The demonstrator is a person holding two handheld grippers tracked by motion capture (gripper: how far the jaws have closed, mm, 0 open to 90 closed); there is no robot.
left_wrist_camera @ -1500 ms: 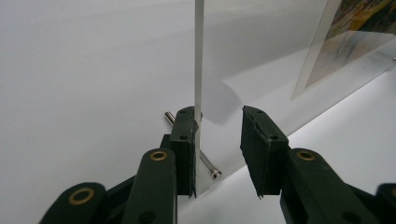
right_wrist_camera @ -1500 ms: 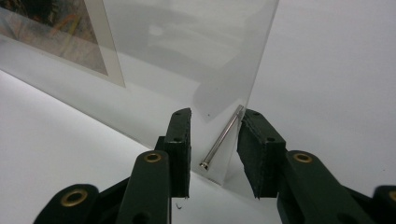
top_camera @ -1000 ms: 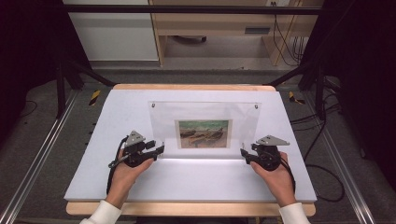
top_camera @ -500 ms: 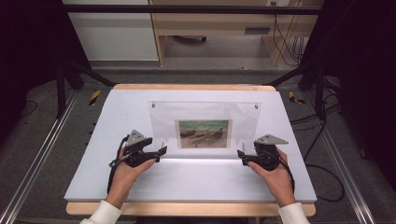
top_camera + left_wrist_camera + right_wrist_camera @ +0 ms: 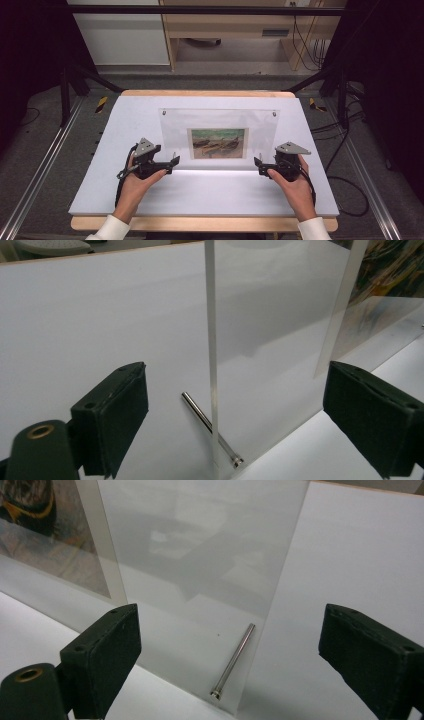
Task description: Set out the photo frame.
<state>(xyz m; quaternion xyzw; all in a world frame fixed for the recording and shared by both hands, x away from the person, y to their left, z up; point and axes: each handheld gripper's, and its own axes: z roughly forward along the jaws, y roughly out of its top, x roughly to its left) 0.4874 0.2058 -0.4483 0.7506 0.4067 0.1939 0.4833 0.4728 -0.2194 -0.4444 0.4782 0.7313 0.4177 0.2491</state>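
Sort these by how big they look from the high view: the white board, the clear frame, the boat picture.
1. Flat white board, largest.
2. Upright clear acrylic frame.
3. Boat picture inside the frame, smallest.

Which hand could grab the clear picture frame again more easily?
Left, narrowly. The frame's edge stands between the left gripper's open jaws. The right gripper is open too, but the frame's edge sits more toward one jaw. Both jaws have just been opening.

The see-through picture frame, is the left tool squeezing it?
No, in the left gripper view the left tool stands wide open, and the clear frame rises between its two black pads without touching either.
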